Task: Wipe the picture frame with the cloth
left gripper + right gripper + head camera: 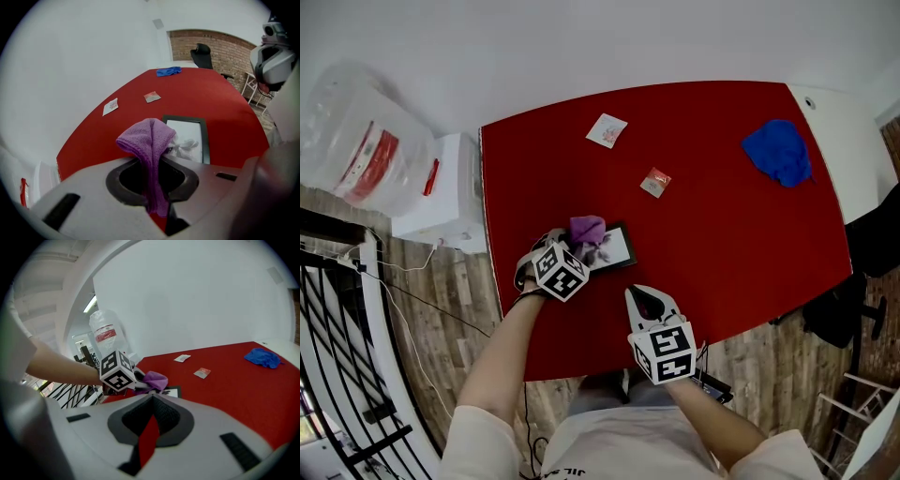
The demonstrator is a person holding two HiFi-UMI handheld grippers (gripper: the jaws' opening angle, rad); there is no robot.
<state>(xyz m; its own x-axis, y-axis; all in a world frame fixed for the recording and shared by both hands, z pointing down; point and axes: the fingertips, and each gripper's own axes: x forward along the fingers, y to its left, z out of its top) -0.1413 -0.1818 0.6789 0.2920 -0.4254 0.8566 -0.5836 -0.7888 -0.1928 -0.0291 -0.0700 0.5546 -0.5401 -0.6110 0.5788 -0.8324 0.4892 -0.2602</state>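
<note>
Above picture frame (619, 247), left hand-held gripper (581, 247) angled down, pinching cloth (587, 228)

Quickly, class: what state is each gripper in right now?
Left gripper: closed on the purple cloth.
Right gripper: closed, holding nothing.

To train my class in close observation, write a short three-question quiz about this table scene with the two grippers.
1. True or false: the left gripper is shut on the purple cloth.
2. Where does the blue cloth lie? A) on the picture frame B) near the far right corner of the red table C) on the floor
3. Fill in: the right gripper holds ___.
Key: 1 true; 2 B; 3 nothing.
</note>
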